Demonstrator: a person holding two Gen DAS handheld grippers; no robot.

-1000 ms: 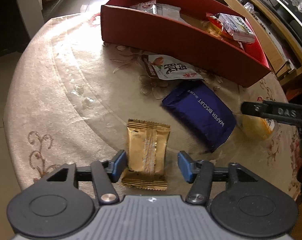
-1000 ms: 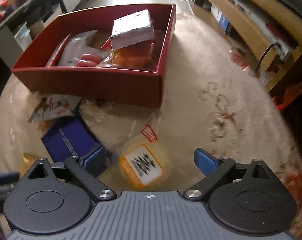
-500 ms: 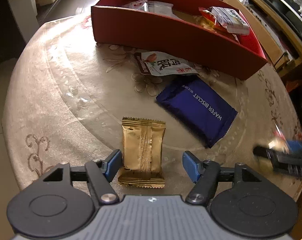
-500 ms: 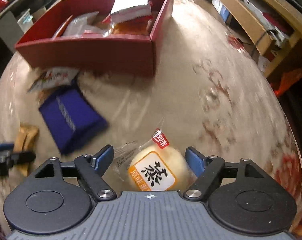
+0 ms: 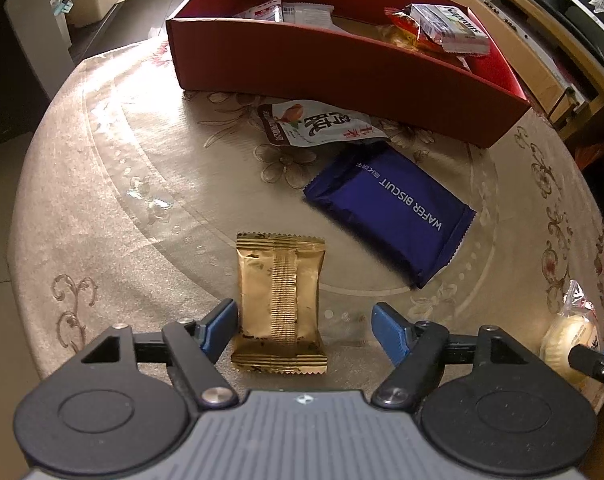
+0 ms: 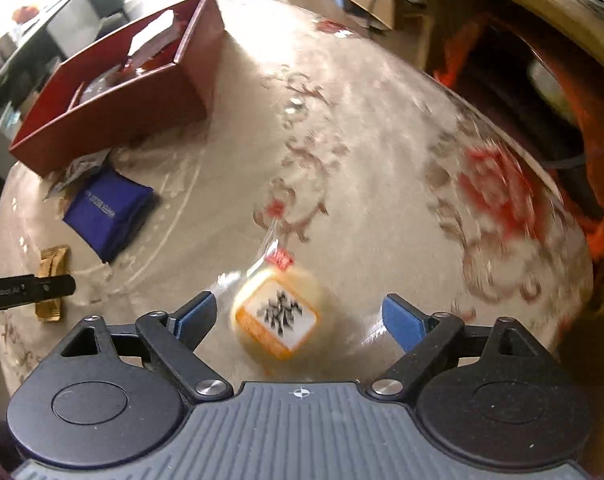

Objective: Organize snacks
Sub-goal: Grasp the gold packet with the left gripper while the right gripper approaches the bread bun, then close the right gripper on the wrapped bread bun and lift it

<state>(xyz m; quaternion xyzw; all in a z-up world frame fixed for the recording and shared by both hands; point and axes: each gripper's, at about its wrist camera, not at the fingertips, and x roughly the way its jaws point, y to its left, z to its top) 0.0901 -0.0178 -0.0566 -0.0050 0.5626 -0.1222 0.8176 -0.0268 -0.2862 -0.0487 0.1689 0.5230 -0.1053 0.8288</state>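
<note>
Four loose snacks lay on the round bench (image 5: 101,184) outside the red box (image 5: 342,68), which sat at twelve o'clock with several packets already inside. A white pouch (image 5: 318,124) rested just in front of the box's near wall, and the blue wafer biscuit pack (image 5: 394,212) lay beside it, its far corner close to the pouch. The gold packet (image 5: 279,300) lay flat at six o'clock between the blue fingers of the left tool (image 5: 306,326); its jaws had just been opening and stood moderately wide, the left pad close to the wrapper, the right pad well clear. At four o'clock, near the bench's rim, the round bun in clear wrap (image 6: 279,314) sat between the spread jaws of the right tool (image 6: 299,318), which had just been opening too; neither pad touched it. Open cloth stretched from nine to eleven o'clock. The wafer pack and pouch lay between the gold packet and the box.
</note>
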